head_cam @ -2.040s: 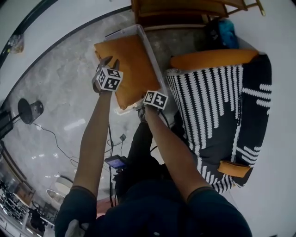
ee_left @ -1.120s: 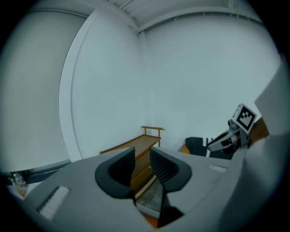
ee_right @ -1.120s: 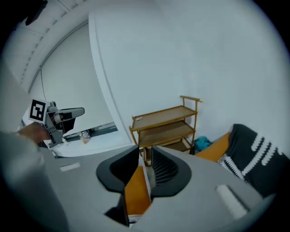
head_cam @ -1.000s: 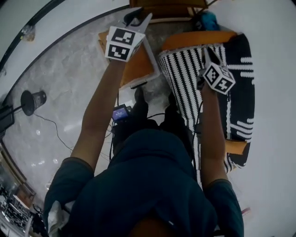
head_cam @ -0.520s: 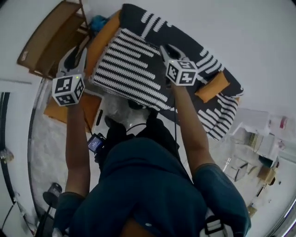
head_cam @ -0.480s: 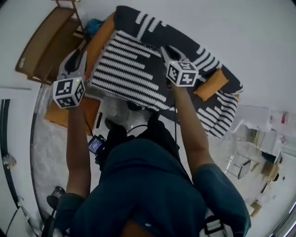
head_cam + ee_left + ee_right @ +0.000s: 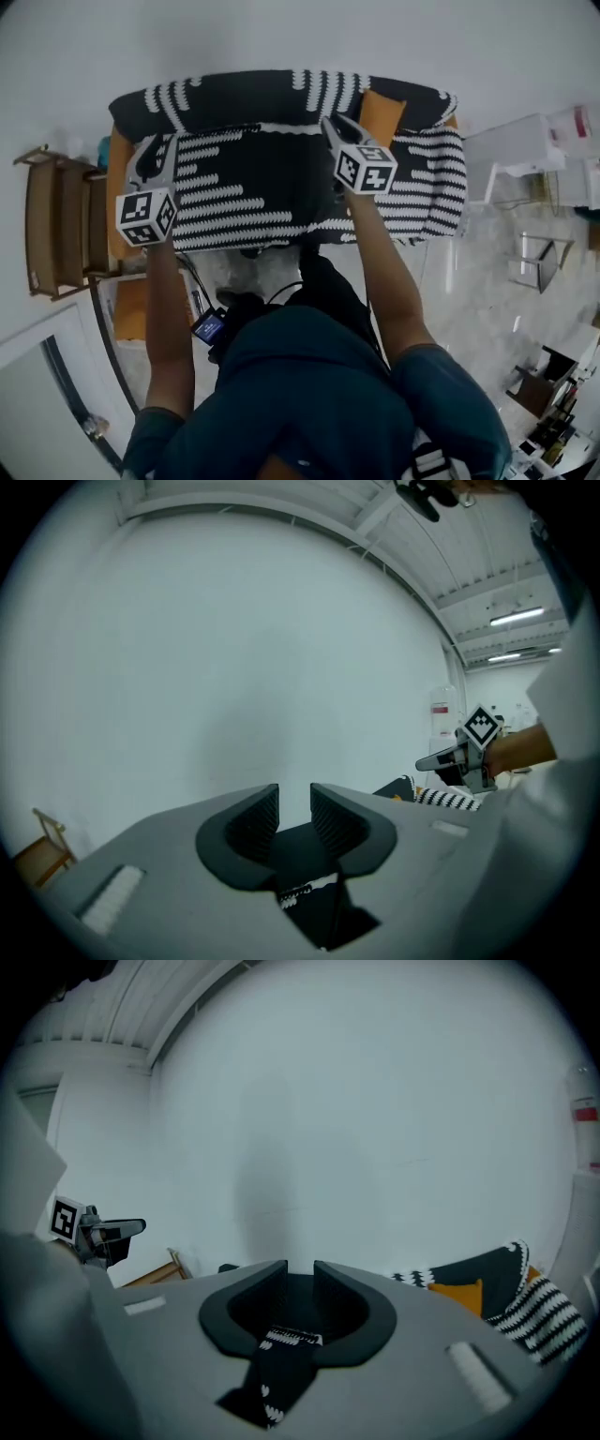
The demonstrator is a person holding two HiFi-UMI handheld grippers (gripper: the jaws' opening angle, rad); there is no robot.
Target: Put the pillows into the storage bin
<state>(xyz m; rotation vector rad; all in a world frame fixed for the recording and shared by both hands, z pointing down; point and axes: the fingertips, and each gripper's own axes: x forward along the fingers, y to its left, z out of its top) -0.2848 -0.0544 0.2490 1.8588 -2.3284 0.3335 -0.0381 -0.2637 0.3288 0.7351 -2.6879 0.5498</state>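
- Presently, your left gripper (image 7: 294, 803): jaws a narrow gap apart, nothing pinched. White wall (image 7: 234, 649) shows between the tips, and dark fabric with white stitching shows through the slot lower down.
- Your right gripper (image 7: 300, 1279): jaws likewise a narrow gap apart and empty. Black fabric with white marks is seen through the slot beneath them.
- Position, head view: you hold both grippers out ahead of you, above the striped cushion (image 7: 244, 192), the left over its left part and the right near its right edge. Whether either one touches it cannot be told.
- Striped cushion: black with white bars, lying flat on the seat of the sofa (image 7: 281, 94), in front of the backrest.
- Orange pillow (image 7: 380, 112): upright against the backrest, just beyond your right gripper.
- Second orange pillow (image 7: 117, 178): on edge along the sofa's left end, just beside your left gripper.
- Third orange pillow (image 7: 131, 309): low at left, beside your left forearm. What it lies in cannot be made out.
- Wooden frame (image 7: 56, 225): slatted, left of the sofa.
- White table (image 7: 520, 150): right of the sofa, well apart from both grippers.
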